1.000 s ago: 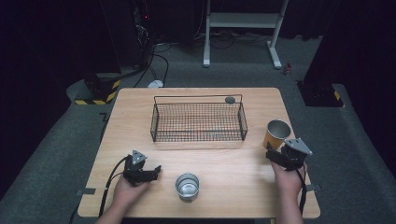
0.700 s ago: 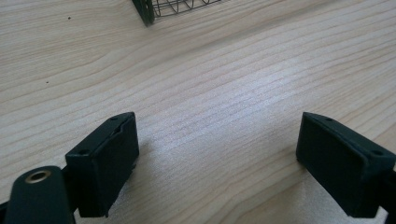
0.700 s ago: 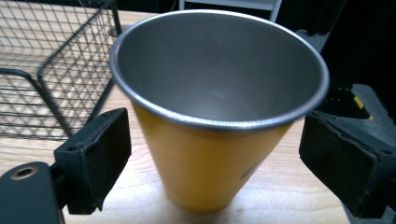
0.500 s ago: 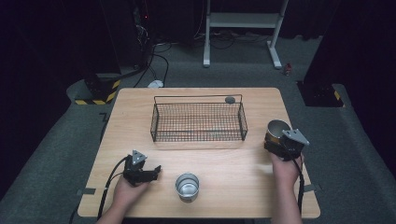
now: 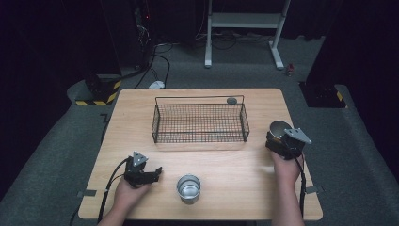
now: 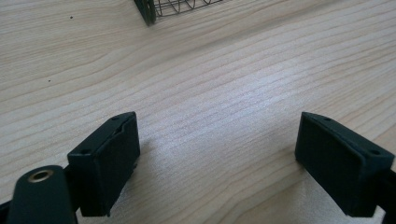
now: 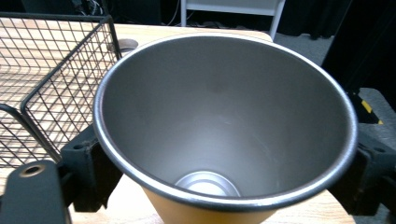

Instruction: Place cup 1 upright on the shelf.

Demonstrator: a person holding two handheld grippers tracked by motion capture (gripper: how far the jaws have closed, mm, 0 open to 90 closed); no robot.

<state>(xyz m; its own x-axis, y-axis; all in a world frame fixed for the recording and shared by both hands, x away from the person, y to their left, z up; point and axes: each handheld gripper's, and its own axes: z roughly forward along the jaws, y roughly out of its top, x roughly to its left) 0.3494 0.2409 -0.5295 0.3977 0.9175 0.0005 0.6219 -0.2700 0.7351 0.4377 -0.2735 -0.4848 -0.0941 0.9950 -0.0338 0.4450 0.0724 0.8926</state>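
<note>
My right jaws [image 7: 224, 163] pinch the tall orange cup with a steel inside [image 7: 224, 126] near the bench's [image 5: 141, 108] right edge, just beside the black wire basket [image 5: 200, 123]. It tapers — a loose squeeze could let it slip or tip against the mesh. Right forearm reaches forward. My left jaws [image 6: 219, 163] have just been closing, empty, low at the front edge.

- The light wooden table [image 5: 141, 113] is evenly lit from overhead; everything around it falls into near-black.
- Soft sheen on its grain; black jaw pads [image 6: 109, 158] cast faint shadows.
- Close views slightly soft.
</note>
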